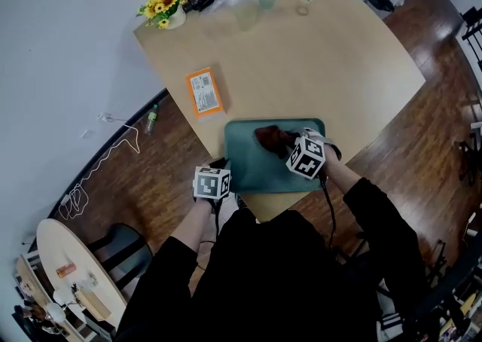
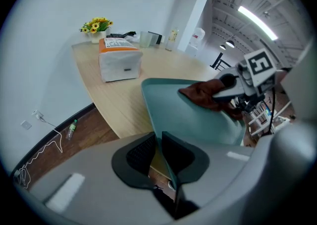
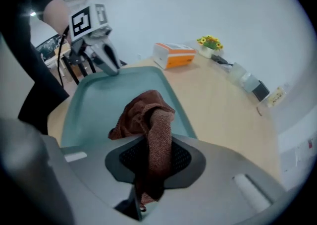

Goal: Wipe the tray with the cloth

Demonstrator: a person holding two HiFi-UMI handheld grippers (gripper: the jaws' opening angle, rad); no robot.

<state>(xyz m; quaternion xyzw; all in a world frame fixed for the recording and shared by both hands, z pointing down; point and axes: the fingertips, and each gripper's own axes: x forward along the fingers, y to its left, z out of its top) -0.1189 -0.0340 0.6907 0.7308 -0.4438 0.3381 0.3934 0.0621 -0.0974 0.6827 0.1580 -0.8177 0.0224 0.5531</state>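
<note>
**A:** Where does it all stand?

**B:** My left gripper [image 2: 161, 152] has its fingers [image 2: 141, 155] pressed together on the near-left rim of the tray [image 2: 188, 115]. The tray lies close to the near edge of the worktop [image 1: 339, 69]. My right gripper [image 3: 153, 142] is pinching a fold of the cloth [image 3: 141, 112], and the rest is bunched on the tray's floor, toward the far side.

**A:** What worries you from here?

**B:** Mostly the rim hold. It's a thin edge, so I think a hard sideways stroke could pull it out, and the tray would skid toward the worktop's edge.

**A:** And the cloth?

**B:** I only have one fold, and the cloth is wadded rather than flat. If it drags on the tray it may slip free. It may also roll up, and then my bare fingers would scrape the tray while parts of it go unwiped.

**A:** Anything in the way?

**B:** No, the orange box [image 1: 204, 93] is well apart.
</note>
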